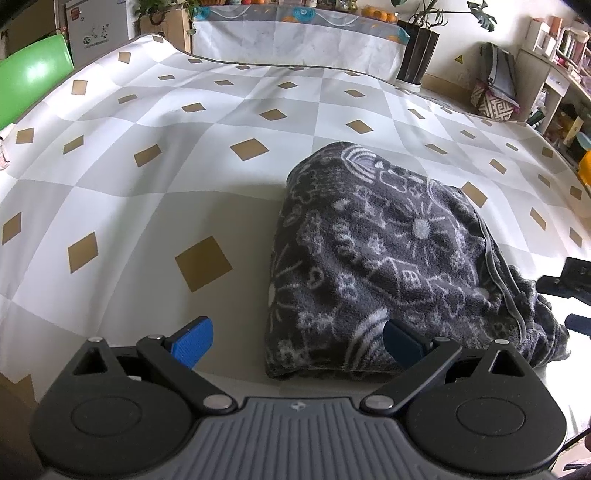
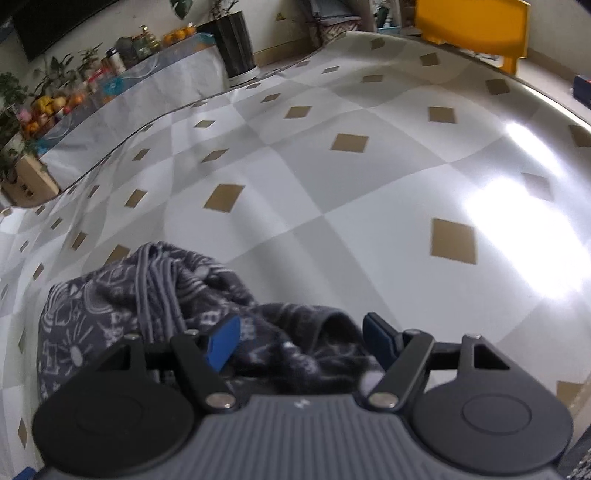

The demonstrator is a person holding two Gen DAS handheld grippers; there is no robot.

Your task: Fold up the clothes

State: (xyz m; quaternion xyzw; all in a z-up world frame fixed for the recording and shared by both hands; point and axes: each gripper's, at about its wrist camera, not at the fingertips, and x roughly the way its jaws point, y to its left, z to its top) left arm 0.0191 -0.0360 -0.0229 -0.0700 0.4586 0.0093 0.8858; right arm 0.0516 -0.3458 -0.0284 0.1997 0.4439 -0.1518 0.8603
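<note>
Here the folded garment (image 1: 388, 258) lies before both claws (agape)

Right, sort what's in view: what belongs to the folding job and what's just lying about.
Belongs to the job:
- dark patterned garment, folded into a bundle
- left claw, open
- right claw, open over the garment's loose end
- checked tablecloth, the folding surface

Just lying about:
- green chair
- yellow chair
- potted plant
- fruit

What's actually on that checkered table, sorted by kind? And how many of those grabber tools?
Folded dark patterned garment: 1
Handheld grippers: 2, the left gripper and the right gripper, both open
Total: 3
</note>
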